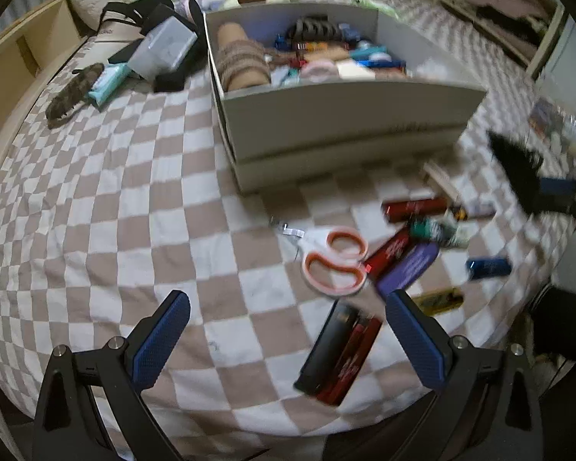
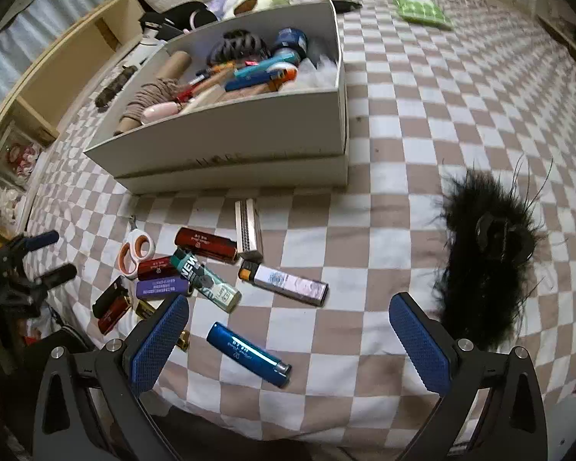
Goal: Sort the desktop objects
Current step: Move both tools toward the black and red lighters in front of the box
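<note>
A white box (image 1: 338, 123) full of small items stands on the checkered bed; it also shows in the right wrist view (image 2: 226, 134). Several lighters and small cases lie in front of it, among them a blue lighter (image 2: 247, 353), a red case (image 2: 205, 245) and a silver box (image 2: 247, 228). Orange-handled scissors (image 1: 336, 261) lie by them. A black feathery hair clip (image 2: 487, 253) lies to the right. My left gripper (image 1: 288, 330) is open and empty above a black and red lighter pair (image 1: 338, 353). My right gripper (image 2: 288, 330) is open and empty above the blue lighter.
A bag, a grey pouch (image 1: 163, 48) and a wipes pack (image 1: 109, 80) lie at the back left of the bed. A green packet (image 2: 422, 9) lies at the back right. A wooden shelf (image 2: 57, 77) runs along the left.
</note>
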